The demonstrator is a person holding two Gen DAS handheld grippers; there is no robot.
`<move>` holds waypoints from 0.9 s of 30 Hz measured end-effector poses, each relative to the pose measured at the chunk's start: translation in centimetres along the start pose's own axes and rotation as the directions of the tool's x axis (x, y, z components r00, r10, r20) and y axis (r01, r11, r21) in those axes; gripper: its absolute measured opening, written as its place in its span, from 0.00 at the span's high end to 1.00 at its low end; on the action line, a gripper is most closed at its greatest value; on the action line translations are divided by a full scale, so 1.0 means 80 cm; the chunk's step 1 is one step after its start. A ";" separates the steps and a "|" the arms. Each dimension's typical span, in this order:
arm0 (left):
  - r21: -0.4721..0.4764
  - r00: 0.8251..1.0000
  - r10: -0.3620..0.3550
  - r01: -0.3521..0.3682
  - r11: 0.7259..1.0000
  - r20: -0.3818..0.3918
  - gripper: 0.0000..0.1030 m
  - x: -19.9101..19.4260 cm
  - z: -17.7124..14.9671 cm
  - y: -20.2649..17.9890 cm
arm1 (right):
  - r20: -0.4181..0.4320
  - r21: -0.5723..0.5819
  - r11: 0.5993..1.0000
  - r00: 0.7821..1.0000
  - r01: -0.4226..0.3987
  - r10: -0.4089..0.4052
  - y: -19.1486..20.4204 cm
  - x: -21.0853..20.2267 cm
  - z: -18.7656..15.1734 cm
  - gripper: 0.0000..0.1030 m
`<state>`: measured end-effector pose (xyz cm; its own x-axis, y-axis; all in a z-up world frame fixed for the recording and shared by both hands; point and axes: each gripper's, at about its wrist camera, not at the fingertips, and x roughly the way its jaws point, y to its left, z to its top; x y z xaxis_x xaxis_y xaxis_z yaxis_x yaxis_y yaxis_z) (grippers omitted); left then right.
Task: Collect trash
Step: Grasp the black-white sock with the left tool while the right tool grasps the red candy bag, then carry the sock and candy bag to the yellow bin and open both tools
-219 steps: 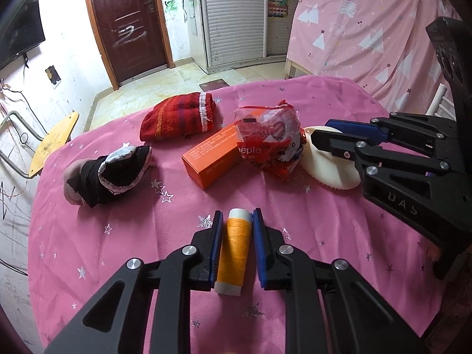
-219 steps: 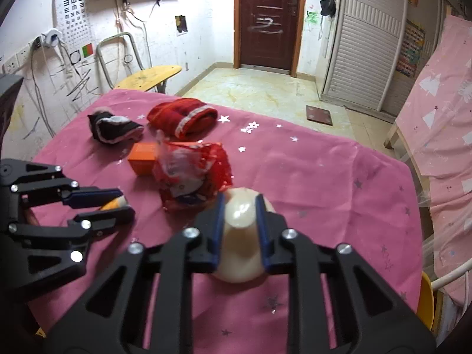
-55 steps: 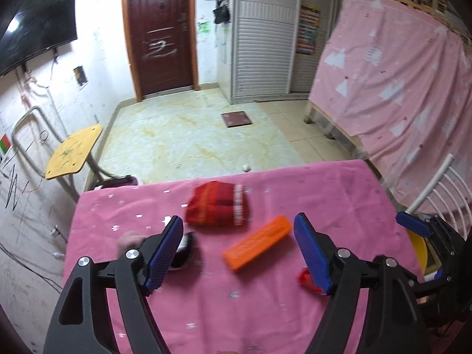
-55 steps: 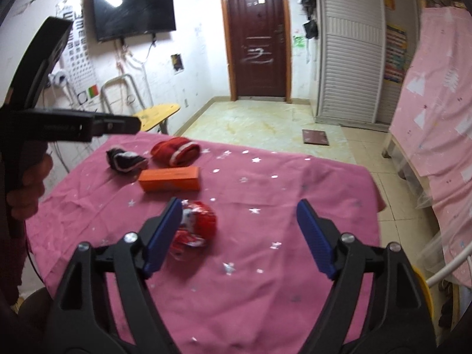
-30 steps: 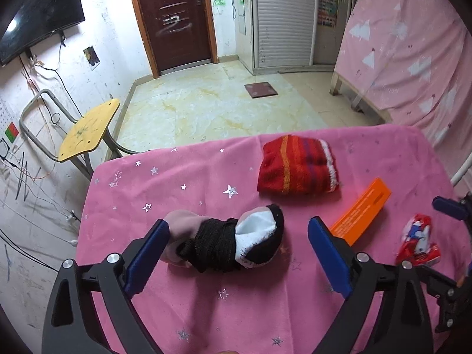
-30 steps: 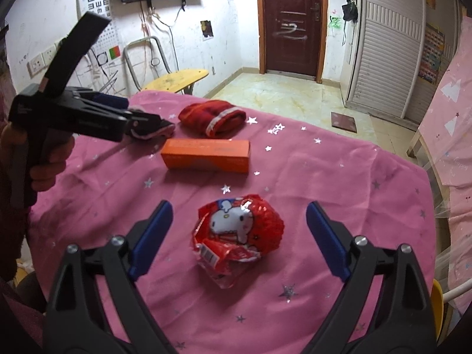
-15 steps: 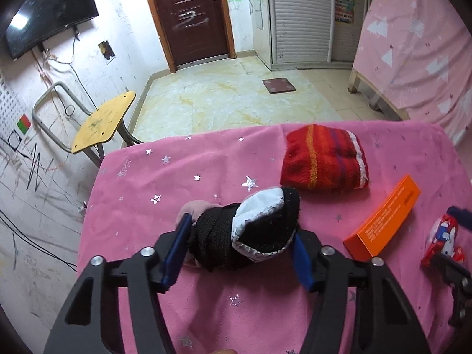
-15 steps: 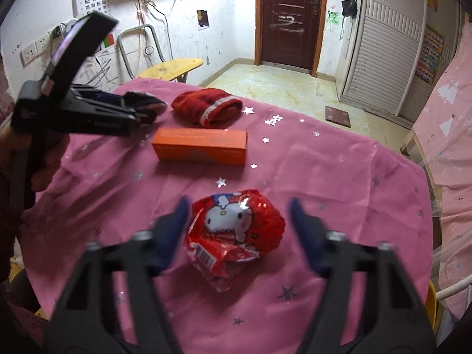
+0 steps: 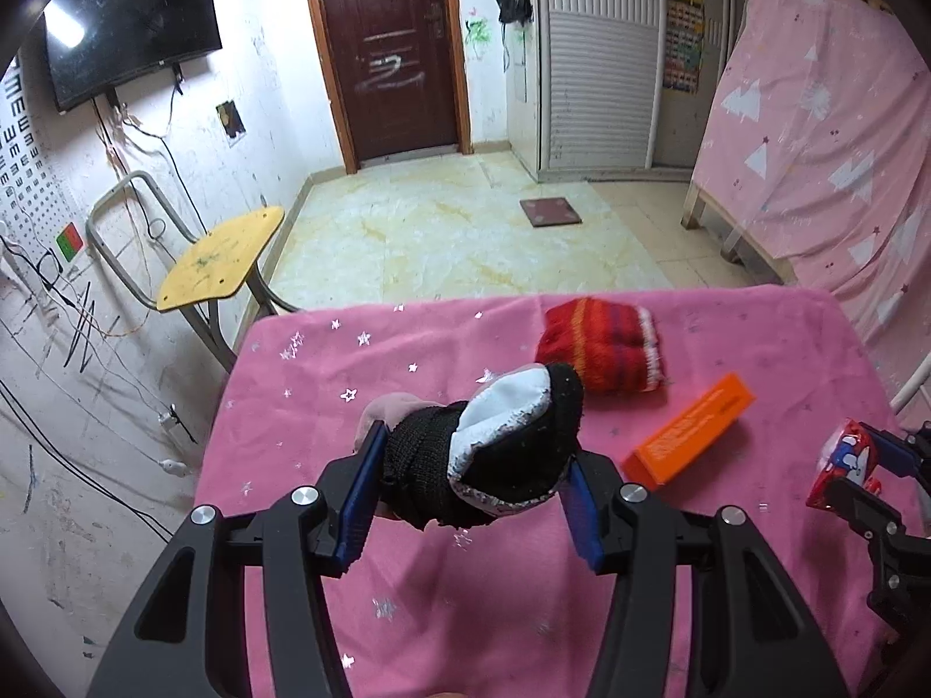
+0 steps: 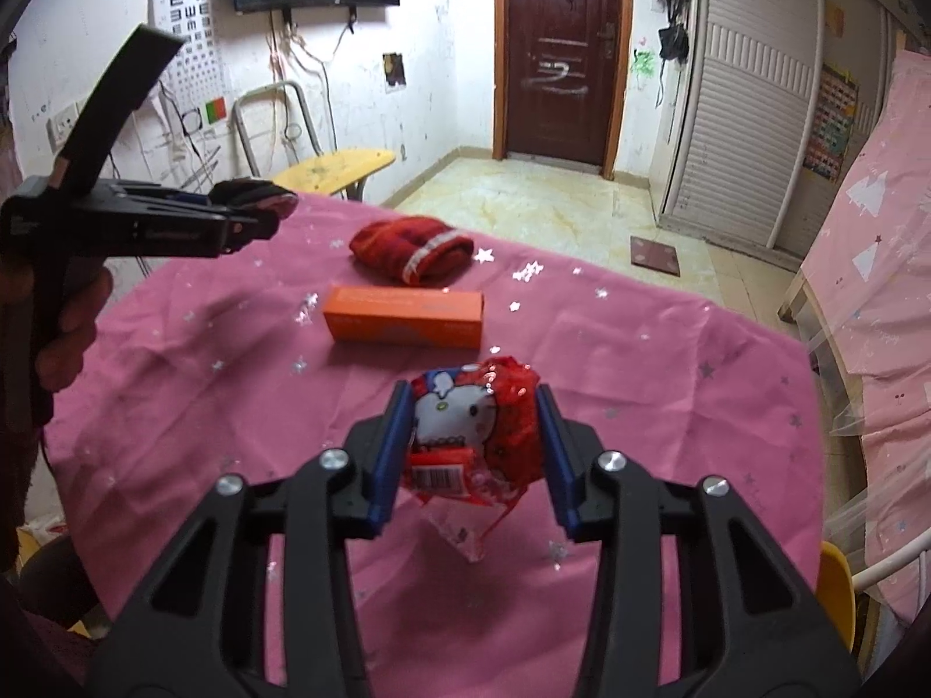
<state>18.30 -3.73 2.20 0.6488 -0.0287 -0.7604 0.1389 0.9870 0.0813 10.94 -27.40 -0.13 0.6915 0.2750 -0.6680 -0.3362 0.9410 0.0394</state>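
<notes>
My left gripper [image 9: 472,497] is shut on a black, white and pink sock bundle [image 9: 483,453] and holds it above the pink tablecloth [image 9: 465,611]. It shows from the side in the right wrist view [image 10: 256,215]. My right gripper [image 10: 472,453] is shut on a crumpled red snack wrapper [image 10: 474,430] with a cartoon cat print, lifted off the cloth. The wrapper also shows at the right edge of the left wrist view [image 9: 844,462].
An orange carton [image 10: 404,323] lies mid-table, also in the left wrist view [image 9: 689,433]. A folded red striped knit cloth [image 10: 410,247] lies behind it. A yellow chair [image 9: 218,259] stands beyond the table's far left corner. A pink curtained bed [image 10: 884,302] is on the right.
Both grippers have closed on their objects and raised them off the cloth: the left on the sock bundle, the right on the red wrapper.
</notes>
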 end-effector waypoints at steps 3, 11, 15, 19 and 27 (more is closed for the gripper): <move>0.008 1.000 -0.009 0.009 1.000 0.020 0.53 -0.018 0.004 -0.011 | 0.029 0.015 1.000 0.999 0.014 -0.014 -0.007 -0.018 -0.004 0.61; 0.079 0.994 -0.060 0.053 0.995 0.089 0.53 -0.077 0.006 -0.073 | 0.104 0.083 0.995 0.993 0.051 -0.059 -0.044 -0.073 -0.020 0.61; 0.119 0.989 -0.096 0.083 0.989 0.109 0.53 -0.099 0.008 -0.111 | 0.127 0.114 0.991 0.988 0.069 -0.084 -0.068 -0.098 -0.034 0.61; 0.158 0.984 -0.132 0.112 0.981 0.121 0.53 -0.116 0.006 -0.149 | 0.148 0.152 0.984 0.982 0.094 -0.116 -0.092 -0.122 -0.050 0.61; 0.232 0.972 -0.202 0.170 0.958 0.122 0.53 -0.135 0.000 -0.230 | 0.192 0.266 0.954 0.961 0.142 -0.197 -0.152 -0.174 -0.087 0.61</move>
<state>8.73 -21.58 8.94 0.6936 -0.2460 -0.6770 0.4163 0.9039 0.0980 0.96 -44.05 3.55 0.8540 0.1173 -0.5069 -0.0526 0.9887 0.1402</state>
